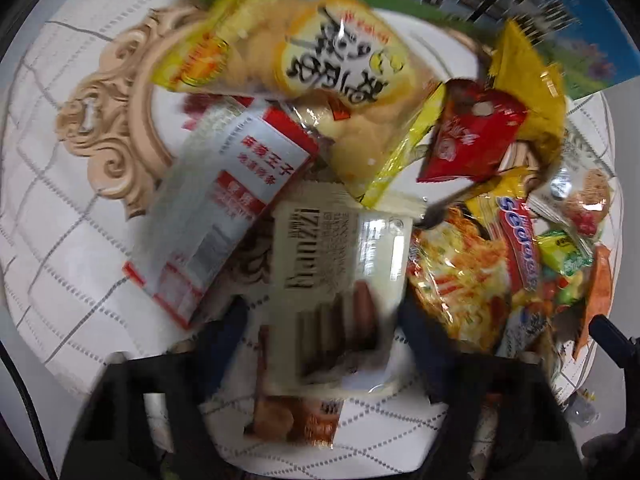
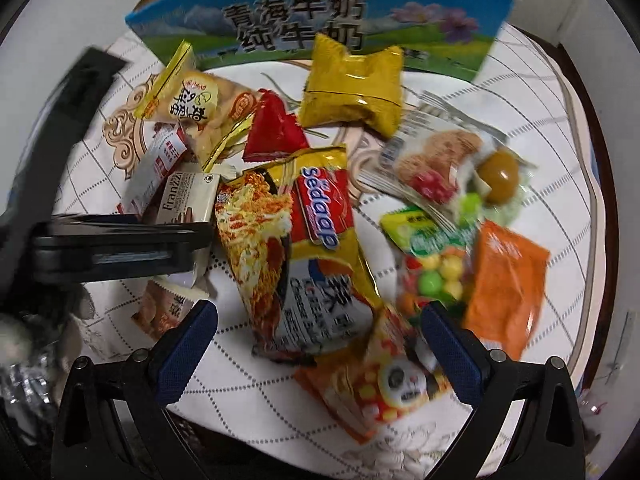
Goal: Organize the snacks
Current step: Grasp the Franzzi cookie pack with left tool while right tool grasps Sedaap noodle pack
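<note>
Left gripper [image 1: 320, 320] jaws flank Franzzi packet [image 1: 340, 280], contact unclear (blur). Right gripper [image 2: 318, 336] jaws spread over Sedaap noodle pack [image 2: 296, 248], lined up for pickup.

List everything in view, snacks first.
milk box: 1, blue-green, at back
Sedaap noodle packet: 1, yellow-red, centre
Franzzi packet: 1, cream, centre-left
puff bag: 1, yellow, back left
mustard packet: 1, mustard-yellow, before milk box
red packet: 1, red, mid-back
red-white packet: 1, red-white, left
cake packet: 1, clear, right back
egg packet: 1, brown egg, right
candy bag: 1, multicoloured, right
orange packet: 1, orange, right
panda packet: 1, orange, front
tablecloth: 1, white, underneath
left claw: 1, black, straddling Franzzi packet
right claw: 1, black-blue, open, above Sedaap noodle packet
</note>
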`<state>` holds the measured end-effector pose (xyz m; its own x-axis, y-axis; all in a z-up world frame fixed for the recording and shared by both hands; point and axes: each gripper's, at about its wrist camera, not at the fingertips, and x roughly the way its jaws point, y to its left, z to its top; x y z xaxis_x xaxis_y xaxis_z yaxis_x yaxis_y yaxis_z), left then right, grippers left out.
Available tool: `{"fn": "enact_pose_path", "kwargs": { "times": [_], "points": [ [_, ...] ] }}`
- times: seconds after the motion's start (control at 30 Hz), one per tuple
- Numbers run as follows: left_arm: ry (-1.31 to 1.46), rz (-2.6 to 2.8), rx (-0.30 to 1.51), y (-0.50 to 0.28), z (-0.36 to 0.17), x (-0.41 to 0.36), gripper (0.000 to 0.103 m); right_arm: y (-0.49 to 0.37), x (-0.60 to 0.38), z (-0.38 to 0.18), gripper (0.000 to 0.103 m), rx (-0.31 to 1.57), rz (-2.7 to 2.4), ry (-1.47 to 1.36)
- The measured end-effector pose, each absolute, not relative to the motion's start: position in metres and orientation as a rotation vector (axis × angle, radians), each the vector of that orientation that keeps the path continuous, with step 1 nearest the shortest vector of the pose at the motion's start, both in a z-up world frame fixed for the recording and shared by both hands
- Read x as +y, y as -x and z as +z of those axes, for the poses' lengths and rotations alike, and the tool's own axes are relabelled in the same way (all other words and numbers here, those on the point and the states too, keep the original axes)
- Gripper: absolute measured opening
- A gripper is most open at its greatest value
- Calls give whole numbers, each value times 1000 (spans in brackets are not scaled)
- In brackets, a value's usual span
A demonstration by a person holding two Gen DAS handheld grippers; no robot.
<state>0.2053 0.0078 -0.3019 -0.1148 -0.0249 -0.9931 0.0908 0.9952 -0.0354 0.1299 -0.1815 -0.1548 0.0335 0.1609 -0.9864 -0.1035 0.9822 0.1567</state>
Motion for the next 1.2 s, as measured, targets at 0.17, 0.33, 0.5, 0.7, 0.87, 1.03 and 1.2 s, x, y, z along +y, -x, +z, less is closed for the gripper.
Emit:
{"fn": "enact_pose_path", "kwargs": {
  "times": [0.17, 0.33, 0.5, 0.7, 0.87, 1.03, 1.2],
  "points": [
    [-60, -40, 1630, -194, -295, 29, 59, -148, -151, -178, 103, 1571, 258, 21],
    [6, -2, 1644, -183, -294, 60, 61, -164, -126, -223, 103, 1652, 236, 102],
    [34, -11, 1674, -182, -308, 76, 61, -172, -138, -235, 92, 1649, 52, -84],
    [43, -28, 1672, -187, -322, 86, 61, -178, -155, -243, 94, 1712, -17, -351],
    [25, -33, 1659, -192, -321, 82, 59, -170, -137, -252, 94, 1731, -26, -296],
    [-8, -36, 1636, -205, -319, 75, 58, -152, -106, -255, 91, 1715, -51, -214],
    [-41, -35, 1613, -193, -292, 55, 57, -139, -88, -252, 88, 1664, -72, -188]
  ]
}}
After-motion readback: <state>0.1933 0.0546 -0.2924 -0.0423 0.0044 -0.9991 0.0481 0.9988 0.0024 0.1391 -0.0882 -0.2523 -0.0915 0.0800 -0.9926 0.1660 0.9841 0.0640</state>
